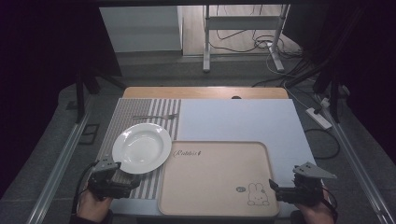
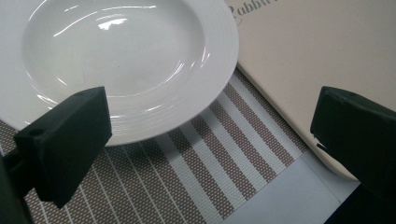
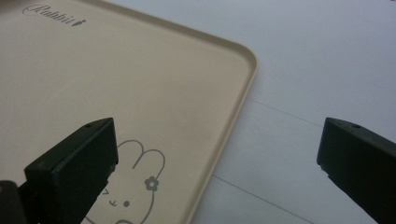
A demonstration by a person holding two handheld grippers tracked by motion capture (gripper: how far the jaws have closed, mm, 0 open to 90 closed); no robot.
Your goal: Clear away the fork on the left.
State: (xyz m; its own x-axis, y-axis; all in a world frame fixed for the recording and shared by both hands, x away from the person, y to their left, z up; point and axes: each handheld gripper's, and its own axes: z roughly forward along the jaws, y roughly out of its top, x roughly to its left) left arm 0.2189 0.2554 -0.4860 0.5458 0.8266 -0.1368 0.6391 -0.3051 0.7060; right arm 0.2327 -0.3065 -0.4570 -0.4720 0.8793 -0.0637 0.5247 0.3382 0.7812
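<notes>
At seven o'clock on the table, the left gripper [image 1: 122, 179] hovered with jaws spread wide and empty just beside the round white ceramic plate [image 1: 142, 147] on the striped woven placemat [image 1: 150, 182]. At five o'clock, the right gripper [image 1: 275, 187] gaped empty over the beige rabbit-printed tray's rim [image 1: 270, 158].

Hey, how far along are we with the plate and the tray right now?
Nothing looks done yet: the white plate sits on the striped placemat and the beige tray holds nothing. In hand: the left claw is open near the plate's edge, gripping nothing; the right claw is open over the tray's corner. Probably left: gripping the plate and moving it, and perhaps the fork too.
</notes>
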